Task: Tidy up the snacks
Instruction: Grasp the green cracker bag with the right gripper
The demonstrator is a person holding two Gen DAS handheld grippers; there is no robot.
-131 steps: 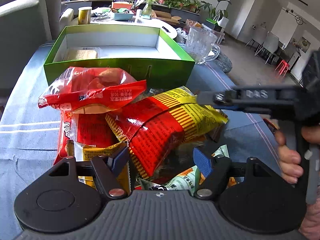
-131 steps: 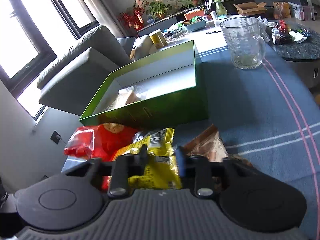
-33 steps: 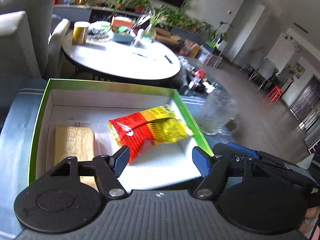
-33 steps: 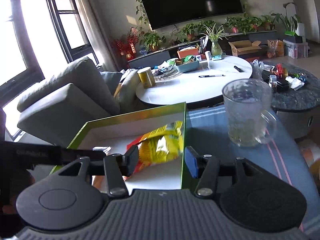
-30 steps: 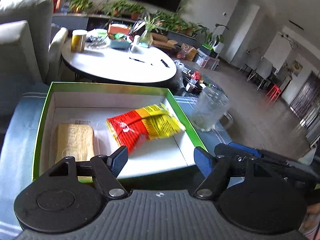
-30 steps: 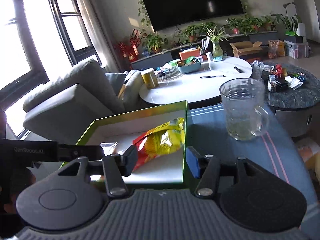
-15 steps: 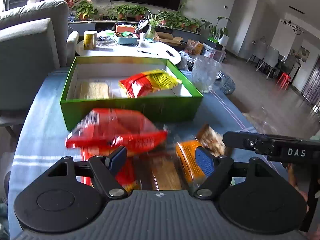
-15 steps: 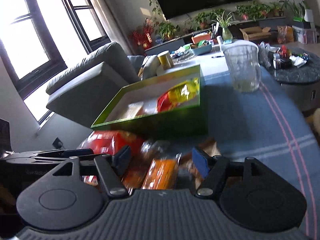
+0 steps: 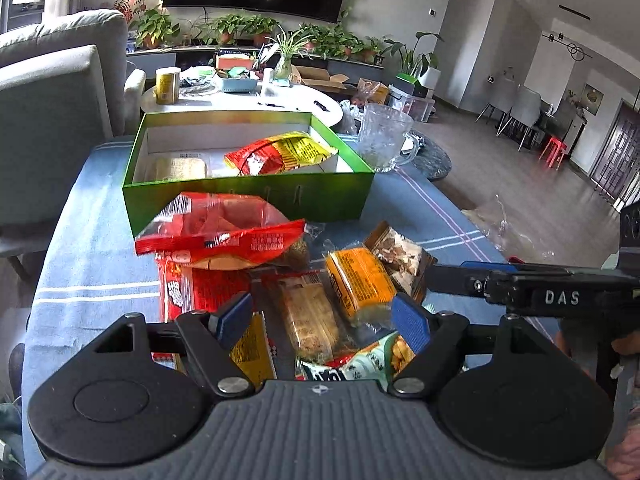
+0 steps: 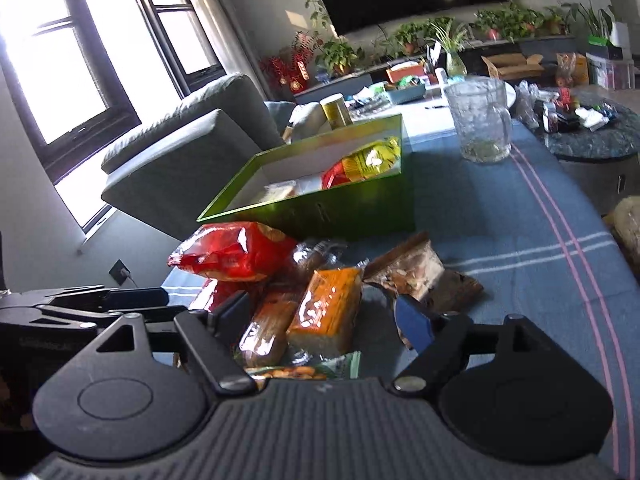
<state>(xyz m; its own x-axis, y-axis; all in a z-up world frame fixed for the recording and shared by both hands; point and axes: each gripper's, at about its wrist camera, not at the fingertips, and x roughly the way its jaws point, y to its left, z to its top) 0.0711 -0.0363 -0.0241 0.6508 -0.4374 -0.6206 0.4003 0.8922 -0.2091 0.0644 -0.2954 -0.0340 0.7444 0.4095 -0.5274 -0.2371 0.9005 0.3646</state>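
At the left of the left wrist view a blue striped tablecloth [image 9: 92, 248] covers the table, and in the upper middle sits the open green cardboard box [image 9: 248, 196]. Inside it a pale flat cracker packet [image 9: 180, 168] lies at the left and a red-and-yellow crinkled snack bag [image 9: 280, 153] leans at the right. Just in front of the box a heap of snacks is piled: a puffy red plastic bag [image 9: 220, 232] on top at the left, an orange wrapped bar [image 9: 360, 280] and a brown nut packet [image 9: 402, 256] toward the right. At the upper right, beside the box, stands a clear glass mug [image 9: 384, 142].

The left gripper [image 9: 324, 320] hovers low over the heap with its blue-padded jaws spread wide; they have just been opening, and nothing is pinched between them. The right gripper [image 10: 324, 316] likewise hangs over the pile, its jaws parted with the orange bar [image 10: 324, 308] showing between them but unpressed; they too have just been widening a little.
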